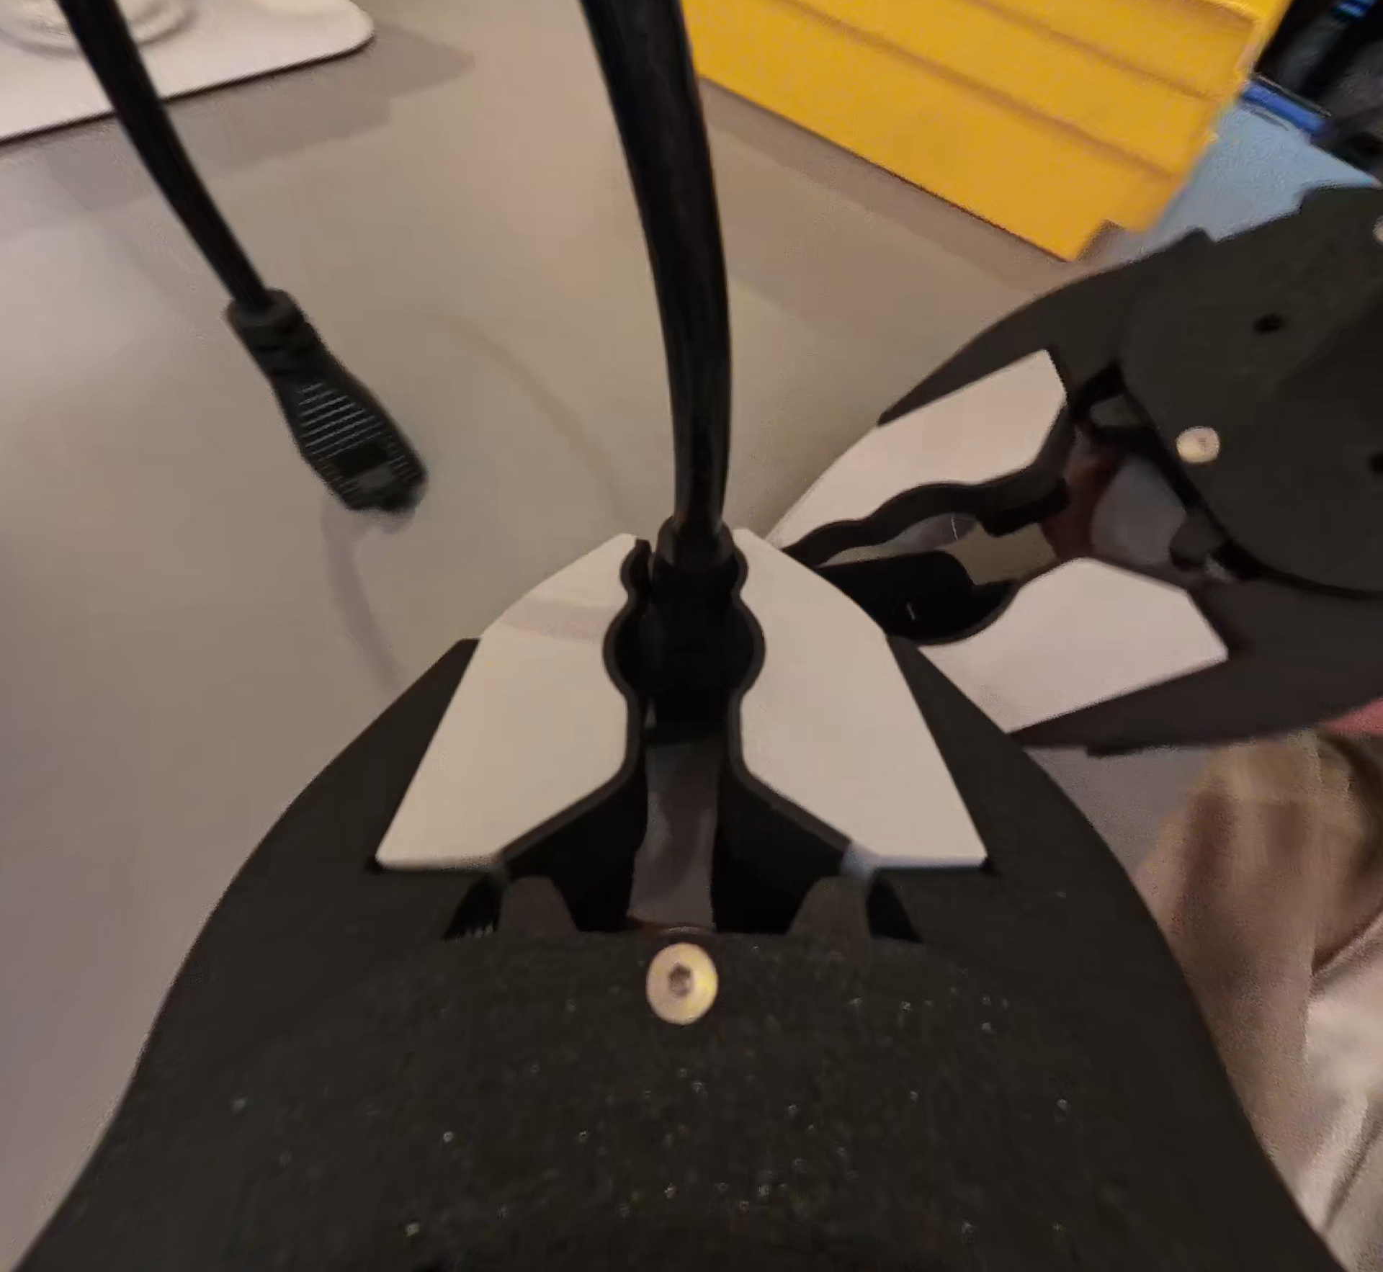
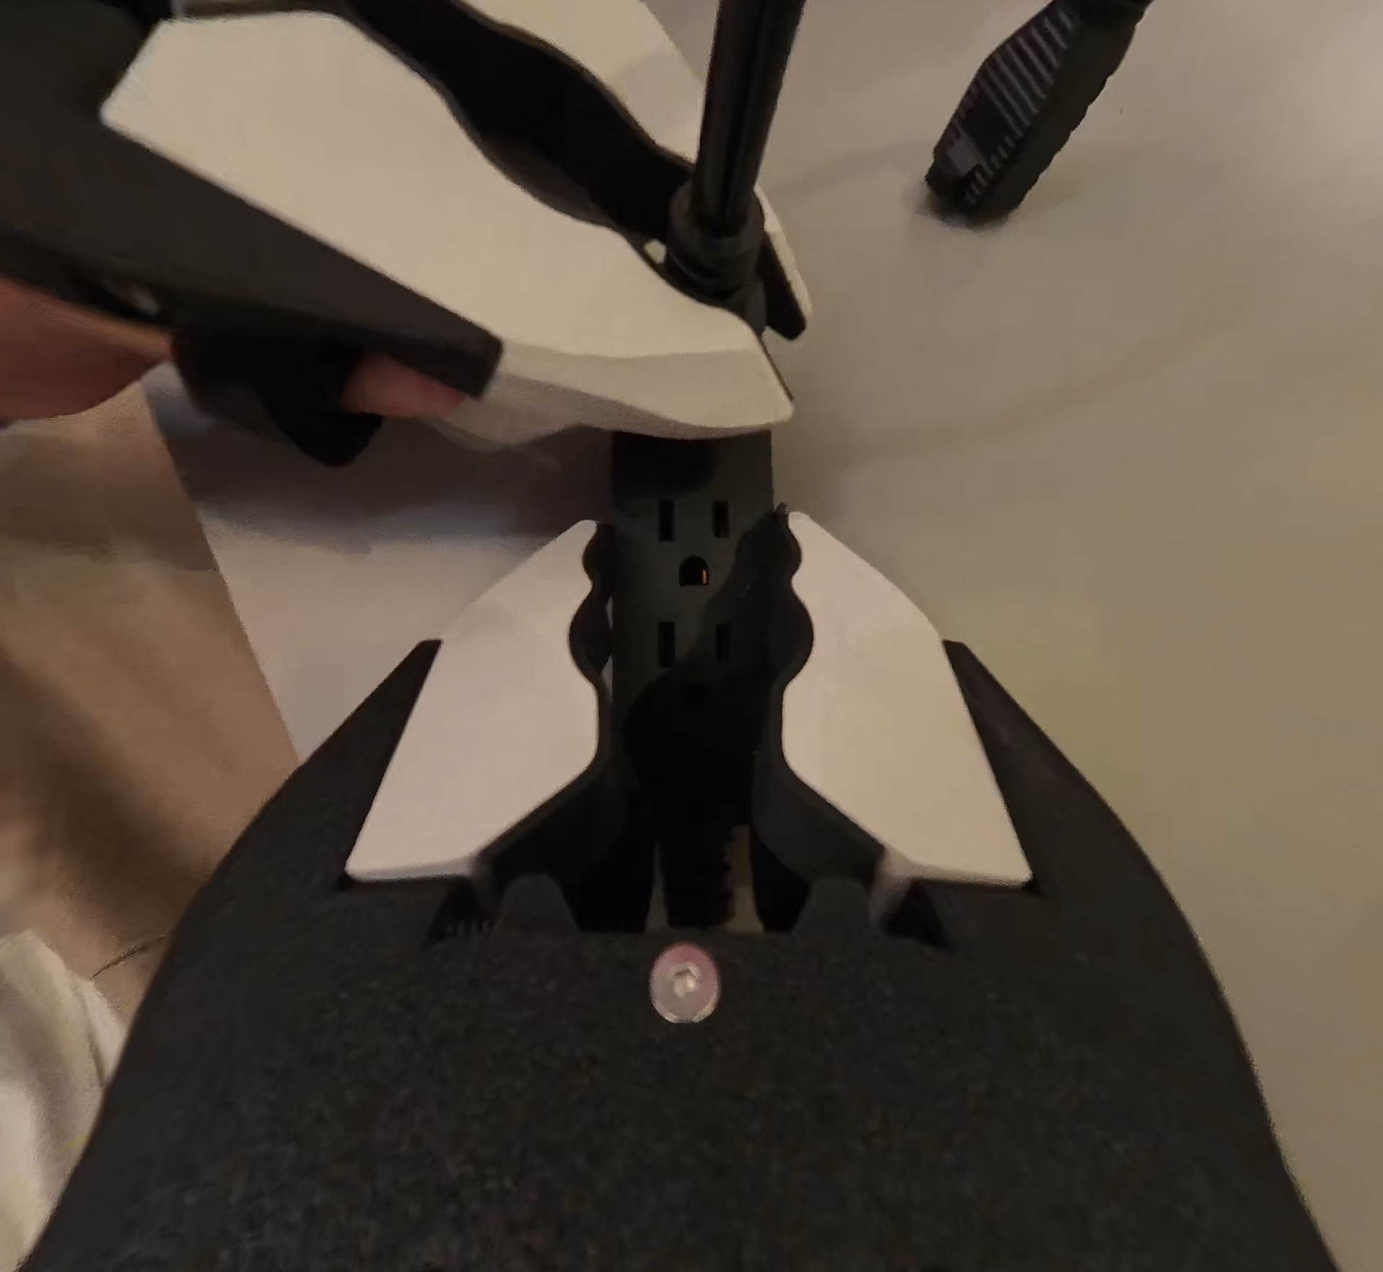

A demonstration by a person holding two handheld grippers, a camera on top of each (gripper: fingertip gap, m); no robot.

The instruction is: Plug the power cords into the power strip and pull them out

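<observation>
My left gripper (image 1: pixel 685 562) is shut on the black plug (image 1: pixel 685 630) of a power cord (image 1: pixel 666 188) that rises up and away. In the right wrist view this gripper (image 2: pixel 756 316) holds the plug (image 2: pixel 711 241) over the far end of the black power strip (image 2: pixel 688 555); its fingers hide whether the prongs are in a socket. My right gripper (image 2: pixel 692 540) is shut on the sides of the power strip and shows at the right of the left wrist view (image 1: pixel 838 555). A second black plug (image 1: pixel 337 420) lies loose on the grey table (image 1: pixel 486 226); it also shows in the right wrist view (image 2: pixel 1033 91).
Stacked yellow bins (image 1: pixel 973 54) stand at the back right. A white tray (image 1: pixel 247 39) with a clear container sits at the back left. A gloved hand (image 2: pixel 322 398) holds the left gripper. Beige clothing (image 2: pixel 112 675) is at the near edge.
</observation>
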